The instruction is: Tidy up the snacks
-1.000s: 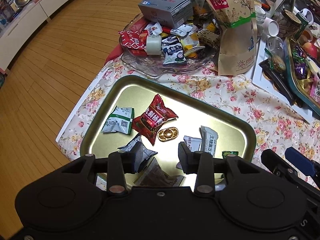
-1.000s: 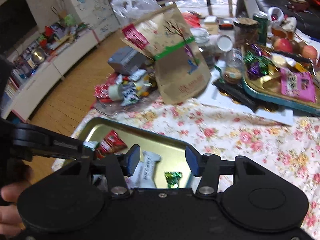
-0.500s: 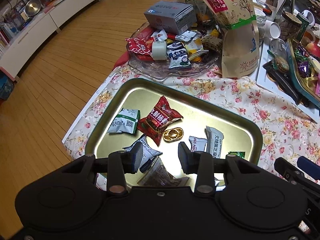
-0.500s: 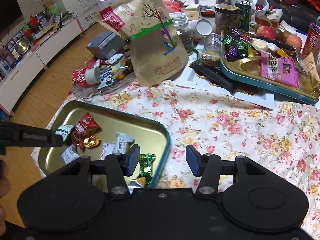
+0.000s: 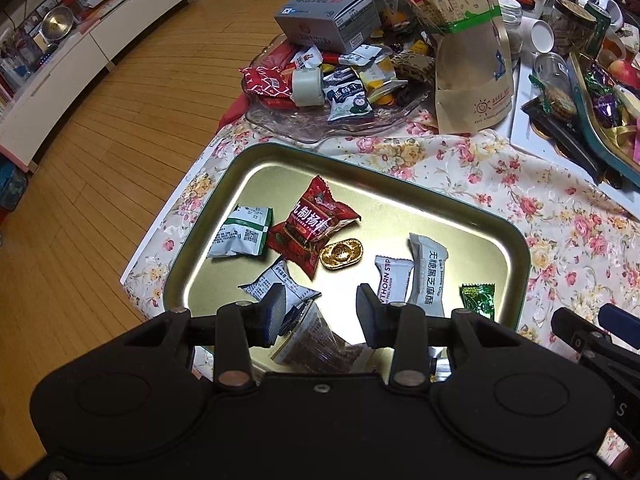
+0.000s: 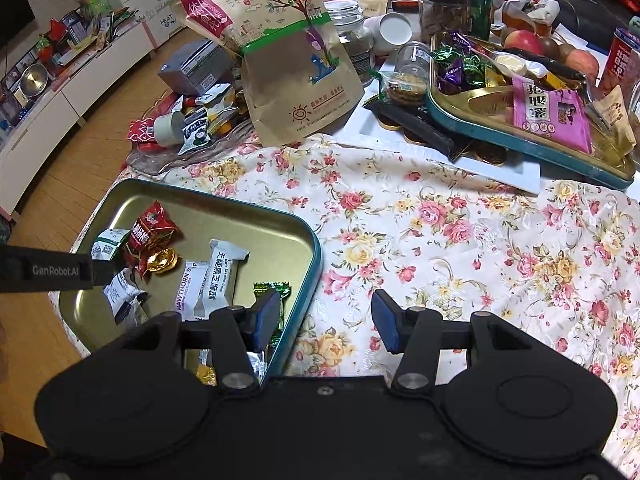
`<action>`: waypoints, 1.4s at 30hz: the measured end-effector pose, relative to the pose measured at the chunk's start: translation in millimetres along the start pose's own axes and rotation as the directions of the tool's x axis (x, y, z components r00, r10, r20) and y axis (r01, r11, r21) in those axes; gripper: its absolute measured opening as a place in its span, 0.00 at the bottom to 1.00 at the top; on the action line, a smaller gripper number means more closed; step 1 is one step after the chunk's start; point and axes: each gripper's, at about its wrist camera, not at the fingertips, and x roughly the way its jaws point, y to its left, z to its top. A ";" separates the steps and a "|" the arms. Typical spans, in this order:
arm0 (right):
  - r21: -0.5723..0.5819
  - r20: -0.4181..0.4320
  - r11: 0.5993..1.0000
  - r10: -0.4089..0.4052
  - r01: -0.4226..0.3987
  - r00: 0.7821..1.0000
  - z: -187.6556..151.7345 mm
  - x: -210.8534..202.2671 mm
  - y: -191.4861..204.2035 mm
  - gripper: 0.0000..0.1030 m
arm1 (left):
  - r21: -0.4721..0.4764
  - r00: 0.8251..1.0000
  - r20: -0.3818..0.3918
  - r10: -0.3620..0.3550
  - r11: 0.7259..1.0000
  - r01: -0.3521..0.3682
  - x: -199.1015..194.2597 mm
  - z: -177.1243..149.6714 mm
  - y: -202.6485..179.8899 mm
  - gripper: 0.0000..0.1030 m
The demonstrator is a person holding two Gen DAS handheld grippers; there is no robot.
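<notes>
A gold tin tray (image 5: 400, 168) (image 6: 224, 204) with a teal rim lies on the floral cloth and holds several wrapped snacks: a red packet (image 5: 312, 226) (image 6: 150, 228), a gold ingot candy (image 5: 341, 255) (image 6: 162, 261), white bars (image 5: 429, 276) (image 6: 219, 276), a green candy (image 5: 477, 299) (image 6: 272, 289). My left gripper (image 5: 320, 316) hangs open over the tray's near part, above a clear-wrapped brown snack (image 5: 320, 344). Over the tray's right rim and the cloth stands my right gripper (image 6: 326, 322), open with nothing between its fingers.
A glass dish (image 5: 320, 128) heaped with snacks and a grey box (image 5: 328, 20) stands behind the tray, beside a tall paper bag (image 6: 292, 60). At the back right a second tray (image 6: 520, 136) holds candies and a pink packet. Jars, a can and apples crowd the far side. Floral cloth (image 6: 460, 240) lies between.
The right gripper's view has swung to the right, from over the tray to its right rim and the cloth. The left gripper has barely moved. Both stay open.
</notes>
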 end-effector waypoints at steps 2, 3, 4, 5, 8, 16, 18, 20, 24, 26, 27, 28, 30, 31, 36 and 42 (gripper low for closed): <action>0.003 -0.004 1.000 0.001 -0.001 1.000 0.0 1.0 -0.3 0.52 | 0.002 1.000 -0.006 -0.002 1.000 0.002 0.8 -0.2 0.0 0.46; 0.003 -0.007 1.000 0.001 -0.001 1.000 0.0 1.5 0.0 0.52 | 0.001 1.000 -0.007 -0.003 1.000 0.003 1.1 -0.2 0.0 0.46; 0.003 -0.008 1.000 -0.001 0.001 1.000 -0.2 1.9 0.2 0.52 | 0.000 1.000 -0.008 -0.004 1.000 0.004 1.2 -0.3 0.1 0.46; 0.003 -0.009 1.000 -0.003 0.003 1.000 -0.3 2.2 0.3 0.52 | -0.001 1.000 -0.007 -0.005 1.000 0.005 1.0 -0.3 0.2 0.46; 0.002 -0.014 1.000 -0.003 0.003 1.000 -0.7 3.1 0.2 0.52 | 0.005 1.000 -0.004 0.000 1.000 0.000 1.1 -0.6 -0.7 0.46; 0.008 -0.020 1.000 -0.002 0.002 1.000 -0.7 4.1 -0.8 0.52 | 0.009 1.000 -0.008 -0.001 1.000 0.001 2.5 -1.3 -0.8 0.46; 0.008 -0.019 1.000 -0.004 0.005 1.000 -0.8 4.0 -0.8 0.52 | 0.012 1.000 -0.006 0.003 1.000 -0.002 2.6 -1.6 -1.3 0.46; 0.009 -0.020 1.000 -0.004 0.004 1.000 -0.8 4.0 -1.1 0.52 | 0.019 1.000 0.000 0.005 1.000 -0.005 1.9 -1.8 -2.2 0.46; 0.012 -0.022 1.000 -0.002 0.002 1.000 -1.0 4.0 -1.4 0.52 | 0.034 1.000 0.017 0.012 0.999 -0.012 0.2 -2.0 -4.4 0.46; 0.013 -0.022 1.000 -0.002 0.002 1.000 -0.8 4.1 -1.5 0.52 | 0.039 1.000 0.022 0.009 0.999 -0.010 -0.4 -1.9 -4.9 0.46; 0.012 -0.022 1.000 -0.001 0.002 1.000 -0.9 4.1 -1.5 0.52 | 0.041 1.000 0.024 0.008 0.999 -0.009 -0.8 -2.1 -5.1 0.46; 0.012 -0.022 1.000 -0.002 0.002 1.000 -1.0 4.1 -1.5 0.52 | 0.042 1.000 0.025 0.007 0.999 -0.008 -1.0 -2.0 -5.1 0.46; 0.011 -0.022 1.000 -0.002 0.002 1.000 -0.9 4.1 -1.5 0.52 | 0.043 1.000 0.027 0.004 0.999 -0.005 -1.2 -2.1 -5.2 0.46; 0.011 -0.023 1.000 -0.002 0.002 1.000 -0.8 4.2 -1.5 0.52 | 0.043 1.000 0.027 0.004 0.999 -0.005 -1.3 -2.0 -5.0 0.46; 0.009 -0.025 1.000 -0.003 0.003 1.000 -0.9 4.9 -1.3 0.52 | 0.036 1.000 0.027 0.005 0.999 -0.006 -1.6 -2.0 -3.8 0.46; 0.005 -0.031 1.000 -0.002 0.002 1.000 -2.9 6.2 0.1 0.52 | 0.031 1.000 0.030 0.004 1.000 -0.005 -2.1 -1.6 -2.5 0.46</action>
